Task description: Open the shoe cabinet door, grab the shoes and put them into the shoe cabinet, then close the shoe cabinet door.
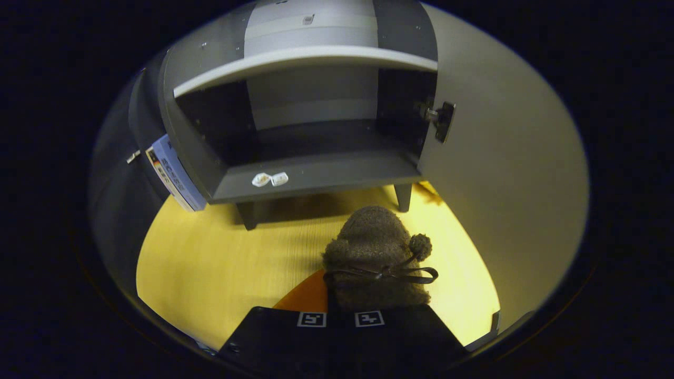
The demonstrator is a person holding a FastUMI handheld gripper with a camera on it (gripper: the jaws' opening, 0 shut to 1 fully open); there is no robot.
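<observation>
Inspection of the held item: 1 shoe (376, 258), a brown fuzzy slipper-type boot with a thin cord bow and a small pom-pom at its side, sits directly ahead of the gripper (340, 319), raised over the yellow wood-grain floor (221, 263). Its heel end runs back between the 2 fingers; its toe points toward the shoe cabinet (310, 158).

Handling assessment: the upper looks like soft knit or fleece, so I judge it light, pliable and easily crushed out of shape, but not fragile. The nap should give good friction, so slipping is unlikely. The cord and pom-pom are poor holds; they would stretch or swing. The collar or heel rim, where the material is doubled, is the sound place to take it, and that appears to be where it is held.

Jaw state: the fingers stand nearly together, the 2 marker plates almost touching, and the shoe's rear edge disappears between them. I judge them clamped on the shoe, though the contact faces themselves are hidden.

Cabinet condition: the door (505, 158) stands swung wide to the right, hinge (441, 118) exposed. The lower compartment is open beneath 1 shelf (305, 59), with 2 small white pieces (270, 179) lying on its front lip. An orange patch (308, 295) shows on the floor beside the shoe.
</observation>
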